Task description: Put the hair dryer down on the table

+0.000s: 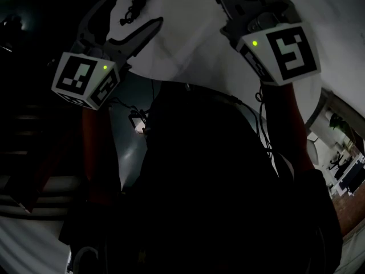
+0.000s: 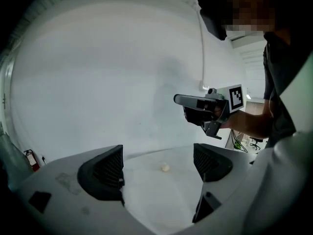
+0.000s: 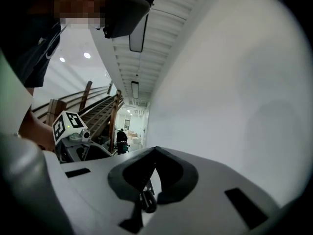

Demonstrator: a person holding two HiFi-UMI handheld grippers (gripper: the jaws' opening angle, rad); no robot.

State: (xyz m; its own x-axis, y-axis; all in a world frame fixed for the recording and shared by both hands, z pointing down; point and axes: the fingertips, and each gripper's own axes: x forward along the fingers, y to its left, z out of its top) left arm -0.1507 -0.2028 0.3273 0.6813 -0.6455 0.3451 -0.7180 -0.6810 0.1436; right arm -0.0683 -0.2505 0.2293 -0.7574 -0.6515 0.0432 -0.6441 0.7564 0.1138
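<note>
Hair dryer: no view shows it, neither in a gripper nor on the tabletop (image 2: 151, 199), so I cannot tell where it is.

The left gripper (image 2: 159, 165) stands wide open with nothing between its jaws. It hangs above the tabletop and looks across it at the wall (image 2: 98, 82) behind. On the tabletop past the jaws lies only a small pale lump (image 2: 165, 167). The right gripper (image 3: 155, 153) has its jaws closed tip to tip, and nothing shows pinched between them. It too is raised above the tabletop, near the person's side of it.

In the dim head view a thin dark cord (image 1: 130, 7) lies on the tabletop under the left gripper. Whether it belongs to the dryer I cannot tell.

Risks, as I judge them:
- Neither gripper holds the dryer, so either it is already down somewhere out of view or it is not in play at all. Lowering a gripper as if to place it would be an empty move.
- If that cord does run to the dryer, the open left jaws just above it could snag it and drag the dryer along the tabletop, or off its edge.
- The head view is very dark and largely filled by the person's body, so a gripper lowered to the near part of the tabletop could knock something unseen.
</note>
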